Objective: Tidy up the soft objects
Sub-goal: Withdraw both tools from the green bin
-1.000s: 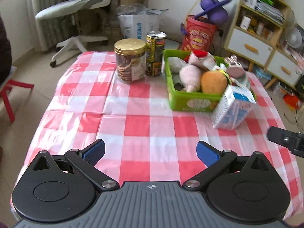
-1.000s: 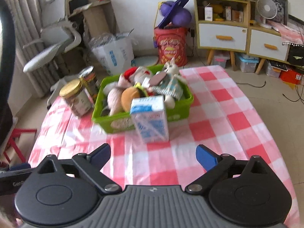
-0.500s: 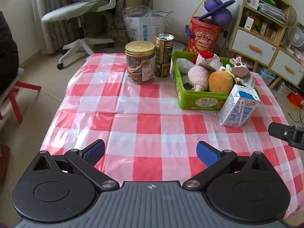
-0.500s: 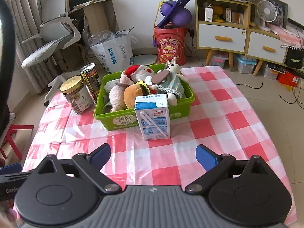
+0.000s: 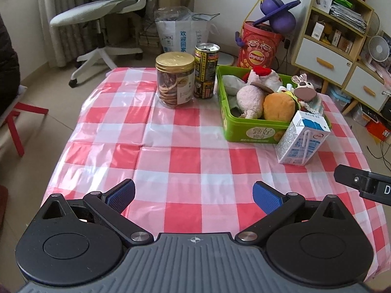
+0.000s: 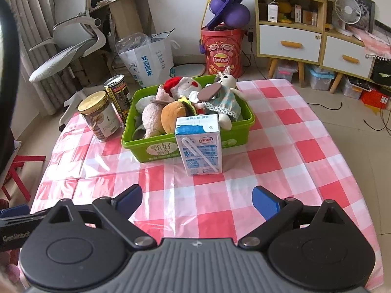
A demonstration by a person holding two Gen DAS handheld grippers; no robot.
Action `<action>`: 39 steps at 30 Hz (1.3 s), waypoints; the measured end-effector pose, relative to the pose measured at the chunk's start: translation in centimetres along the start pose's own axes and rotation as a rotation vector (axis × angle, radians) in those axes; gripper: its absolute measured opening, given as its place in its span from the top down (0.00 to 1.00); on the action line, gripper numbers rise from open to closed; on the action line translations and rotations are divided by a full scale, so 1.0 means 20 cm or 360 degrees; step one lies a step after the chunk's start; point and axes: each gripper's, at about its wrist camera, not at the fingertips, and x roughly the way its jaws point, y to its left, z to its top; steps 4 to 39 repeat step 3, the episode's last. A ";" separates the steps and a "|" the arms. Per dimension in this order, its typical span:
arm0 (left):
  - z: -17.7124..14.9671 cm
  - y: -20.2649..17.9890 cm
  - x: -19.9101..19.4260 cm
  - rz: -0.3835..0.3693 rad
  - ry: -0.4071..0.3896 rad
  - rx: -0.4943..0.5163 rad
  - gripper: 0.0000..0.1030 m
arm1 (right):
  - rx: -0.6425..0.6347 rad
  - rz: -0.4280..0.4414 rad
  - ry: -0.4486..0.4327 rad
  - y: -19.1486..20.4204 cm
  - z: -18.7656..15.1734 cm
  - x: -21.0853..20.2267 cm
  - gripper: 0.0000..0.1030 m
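A green bin (image 5: 246, 130) (image 6: 151, 150) stands on the red-checked table and holds several plush toys: a pink one (image 5: 250, 97) (image 6: 152, 117), an orange burger (image 5: 278, 106) (image 6: 172, 116), a red-and-white one (image 5: 265, 75) (image 6: 185, 84) and a rabbit doll (image 5: 305, 91) (image 6: 224, 97). My left gripper (image 5: 193, 195) is open and empty above the table's near edge. My right gripper (image 6: 198, 199) is open and empty, well in front of the bin.
A milk carton (image 5: 303, 140) (image 6: 199, 145) stands against the bin's front. A gold-lidded cookie jar (image 5: 174, 83) (image 6: 99, 116) and a tall can (image 5: 205, 70) (image 6: 118, 96) stand left of the bin. An office chair, bags and shelves surround the table.
Both grippers have pulled back and up from the table, so the bin and carton look farther away. Both stay open and empty.
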 end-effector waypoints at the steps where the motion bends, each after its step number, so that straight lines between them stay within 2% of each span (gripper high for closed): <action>1: 0.00 -0.01 0.00 0.0002 -0.0007 0.0009 0.05 | 0.0000 0.0006 0.0001 0.00 0.00 0.00 0.23; 39: 0.00 -0.02 0.00 -0.0013 -0.0030 0.0023 0.05 | 0.0002 0.0009 0.0003 -0.01 0.00 0.00 0.23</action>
